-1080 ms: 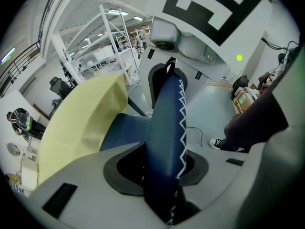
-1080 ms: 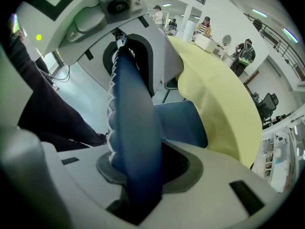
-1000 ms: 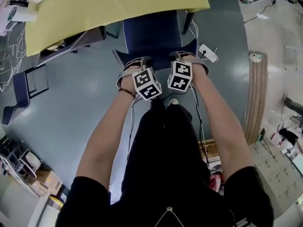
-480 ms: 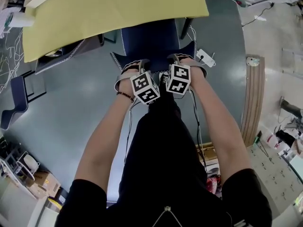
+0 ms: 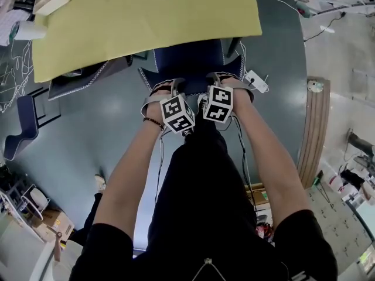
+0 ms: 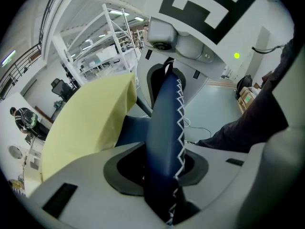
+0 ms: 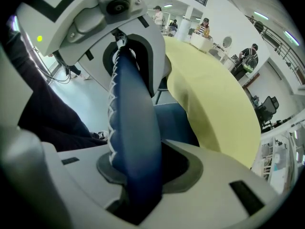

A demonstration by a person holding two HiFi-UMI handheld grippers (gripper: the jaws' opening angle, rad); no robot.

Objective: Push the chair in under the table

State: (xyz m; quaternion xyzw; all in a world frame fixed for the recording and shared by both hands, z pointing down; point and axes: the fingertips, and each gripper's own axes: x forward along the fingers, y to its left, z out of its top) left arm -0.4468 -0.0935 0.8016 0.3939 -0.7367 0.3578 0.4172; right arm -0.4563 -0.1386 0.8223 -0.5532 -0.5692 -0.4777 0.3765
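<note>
**Head view.** A person stands behind the chair (image 5: 188, 57), whose seat lies partly beneath the yellow table (image 5: 146, 22). The left gripper (image 5: 173, 84) and right gripper (image 5: 215, 77) sit side by side on the top edge of the backrest (image 5: 193, 79), marker cubes uppermost. From here the jaws cannot be read.

**Gripper views.** Each gripper's jaws stand partly closed, pads pressed on either face of the dark blue, white-stitched backrest. Each view also shows the other gripper clamped further along the same edge (its green lamp (image 6: 236, 55) is lit).

**Surroundings.** Only the gripper views show the hall: white shelving frames (image 6: 114, 37), a railed gallery and people (image 7: 249, 57) beyond the table. Only the head view shows the glossy grey-blue floor (image 5: 88, 145), a white power strip (image 5: 256, 81), a second chair (image 5: 76, 79) under the table's left side and a wooden strip (image 5: 316, 127) at right.
</note>
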